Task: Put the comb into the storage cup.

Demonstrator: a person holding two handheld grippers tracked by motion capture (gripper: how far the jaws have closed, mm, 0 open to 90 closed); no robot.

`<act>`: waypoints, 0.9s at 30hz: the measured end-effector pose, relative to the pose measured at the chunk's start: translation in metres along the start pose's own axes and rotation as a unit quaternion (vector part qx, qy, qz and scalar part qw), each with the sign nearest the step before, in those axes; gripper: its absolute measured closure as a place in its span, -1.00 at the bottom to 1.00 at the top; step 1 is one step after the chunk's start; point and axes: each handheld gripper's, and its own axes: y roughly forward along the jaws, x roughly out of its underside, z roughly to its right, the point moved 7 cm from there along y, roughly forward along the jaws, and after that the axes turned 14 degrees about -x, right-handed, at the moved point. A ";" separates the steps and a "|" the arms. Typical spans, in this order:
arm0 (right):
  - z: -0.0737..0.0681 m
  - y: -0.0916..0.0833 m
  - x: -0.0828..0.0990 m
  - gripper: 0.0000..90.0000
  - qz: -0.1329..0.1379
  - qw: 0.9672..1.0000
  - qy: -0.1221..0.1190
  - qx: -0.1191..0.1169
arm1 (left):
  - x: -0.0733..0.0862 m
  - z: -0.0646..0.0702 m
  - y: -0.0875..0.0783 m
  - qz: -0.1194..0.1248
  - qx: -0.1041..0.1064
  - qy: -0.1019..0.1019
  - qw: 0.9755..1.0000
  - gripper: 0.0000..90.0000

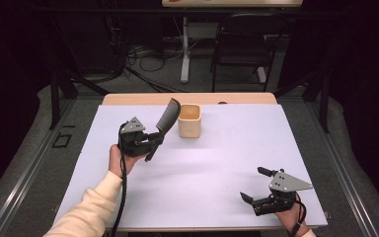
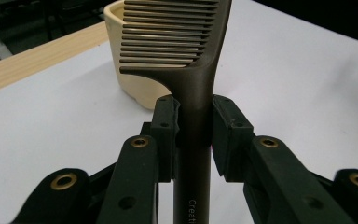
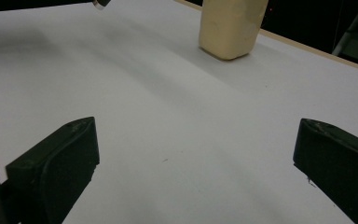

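A dark brown comb (image 1: 167, 120) is held up off the table, its teeth end leaning toward the cream cup (image 1: 189, 121). My left gripper (image 1: 154, 139) is shut on the comb's handle; in the left gripper view the comb (image 2: 193, 70) rises between both pads, with the cup (image 2: 133, 79) just behind it. My right gripper (image 1: 255, 185) rests near the table's front right, open and with nothing between its fingers. In the right gripper view (image 3: 191, 158) the cup (image 3: 230, 25) stands far off.
A white sheet (image 1: 217, 163) covers the table, with a wooden edge (image 1: 187, 98) at the back. A chair (image 1: 242, 44) and a table leg (image 1: 184, 49) stand beyond the table on the floor.
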 end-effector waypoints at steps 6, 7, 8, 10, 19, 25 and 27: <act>0.001 0.000 0.000 -1.00 0.000 1.000 0.000 0.000 | -0.008 0.000 0.003 0.011 0.001 -0.003 1.000 0.61; 0.001 -0.001 0.000 -1.00 0.000 1.000 0.000 0.000 | -0.009 0.001 0.004 0.013 0.001 -0.003 1.000 0.61; 0.001 -0.001 0.000 -1.00 0.001 1.000 0.001 0.001 | -0.010 0.001 0.004 0.013 0.000 0.000 1.000 0.61; 0.001 -0.001 0.000 -1.00 0.002 1.000 0.000 0.002 | -0.011 0.002 0.004 0.016 0.000 0.001 1.000 0.61; 0.001 -0.001 0.000 -1.00 0.000 1.000 0.001 0.002 | -0.021 0.003 0.005 0.024 0.000 0.005 1.000 0.61; 0.001 -0.001 0.000 -1.00 0.000 1.000 0.001 0.002 | -0.024 0.003 0.005 0.028 -0.001 0.005 1.000 0.61; 0.001 -0.001 0.000 -1.00 0.000 1.000 0.001 0.002 | -0.025 0.003 0.005 0.031 0.000 0.004 1.000 0.61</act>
